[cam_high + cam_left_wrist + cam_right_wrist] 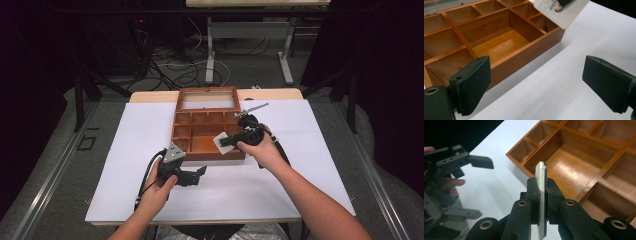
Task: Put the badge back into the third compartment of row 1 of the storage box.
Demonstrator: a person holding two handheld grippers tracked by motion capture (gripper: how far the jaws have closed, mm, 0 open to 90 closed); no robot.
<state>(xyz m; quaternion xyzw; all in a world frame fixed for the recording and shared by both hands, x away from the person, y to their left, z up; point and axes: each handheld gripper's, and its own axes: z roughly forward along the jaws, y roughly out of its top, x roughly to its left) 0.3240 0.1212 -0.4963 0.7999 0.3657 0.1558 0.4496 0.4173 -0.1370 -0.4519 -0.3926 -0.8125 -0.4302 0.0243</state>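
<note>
While clamped edge-on in the right gripper (pixel 541 197), the white card (pixel 541 182) hangs over the wooden box's (pixel 200 152) large front compartment. Judged thin, stiff, light, slippery-faced; best pinched across the flat faces. Left gripper (pixel 536 82) released, nothing between its jaws, over the white sheet (pixel 300 170).

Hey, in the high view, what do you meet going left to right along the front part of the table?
Left claw, open above the white sheet → white card → right claw, shut on that card at the front edge of the wooden box.
</note>
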